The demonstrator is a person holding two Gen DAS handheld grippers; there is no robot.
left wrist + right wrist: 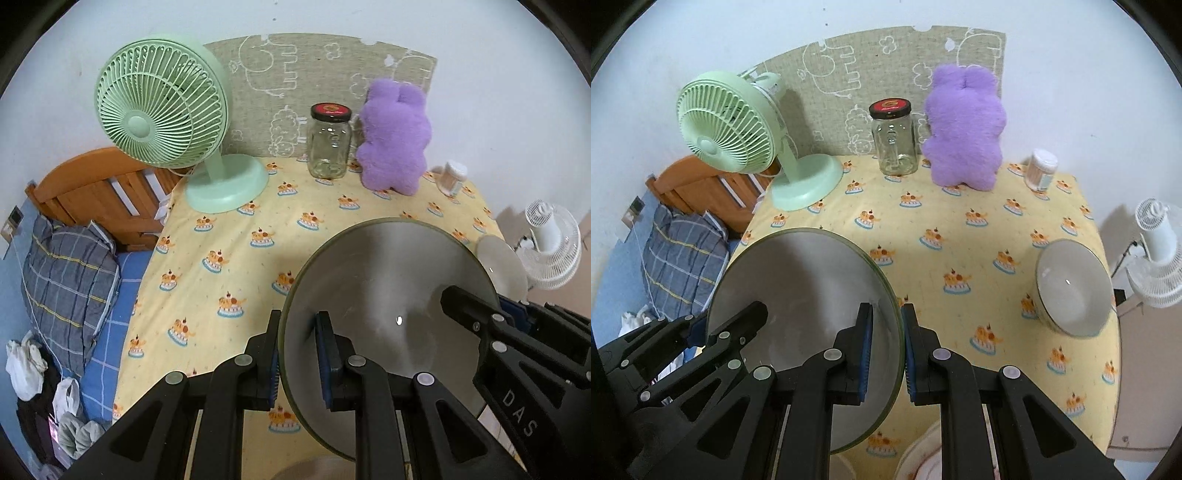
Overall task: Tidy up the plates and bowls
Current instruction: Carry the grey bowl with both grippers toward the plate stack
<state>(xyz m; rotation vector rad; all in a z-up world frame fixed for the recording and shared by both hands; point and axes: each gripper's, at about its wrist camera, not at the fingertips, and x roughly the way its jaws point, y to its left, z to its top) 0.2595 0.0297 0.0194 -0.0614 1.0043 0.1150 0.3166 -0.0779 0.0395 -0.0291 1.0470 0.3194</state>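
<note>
Both grippers pinch one round grey plate with a green rim: the left gripper has its jaws on the plate's left edge, the right gripper on its right edge, lifted above the yellow cake-print surface. A white ceramic bowl sits to the right.
</note>
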